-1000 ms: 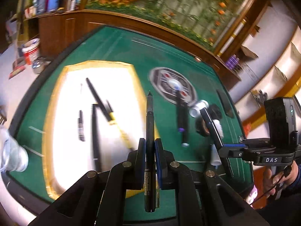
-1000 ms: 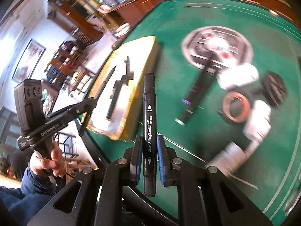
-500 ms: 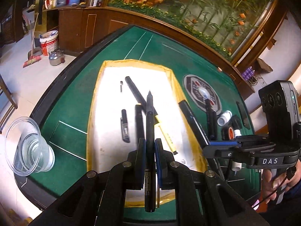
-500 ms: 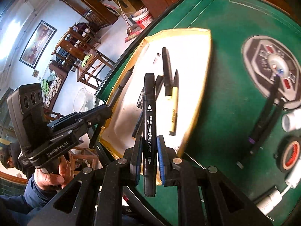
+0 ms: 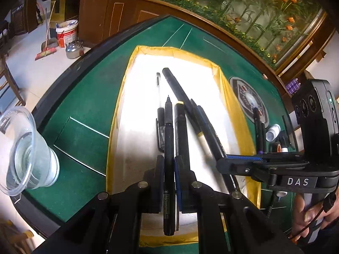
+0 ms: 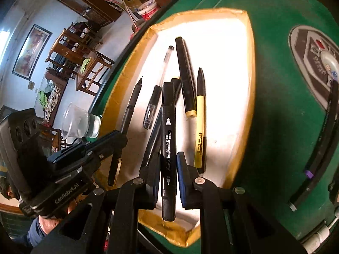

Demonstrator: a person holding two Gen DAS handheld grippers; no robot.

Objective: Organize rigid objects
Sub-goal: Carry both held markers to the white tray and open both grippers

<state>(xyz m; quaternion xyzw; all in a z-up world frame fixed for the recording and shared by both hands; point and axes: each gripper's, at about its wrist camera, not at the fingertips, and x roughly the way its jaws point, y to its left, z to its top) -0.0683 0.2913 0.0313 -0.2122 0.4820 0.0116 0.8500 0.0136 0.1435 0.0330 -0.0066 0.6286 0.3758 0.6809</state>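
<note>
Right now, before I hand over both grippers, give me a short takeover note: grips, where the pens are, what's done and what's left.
Left gripper: shut on a thin black fineliner, over the white tray.
Right gripper: shut on a black art marker, also above the tray.
Done: in the tray lie a clear-barrelled pen, a thick black marker, a yellow highlighter and another dark pen.
Left: release both held pens into the tray; then the dark pens by the round emblem on the green table, with some white cylinders and a tape roll nearby.
</note>
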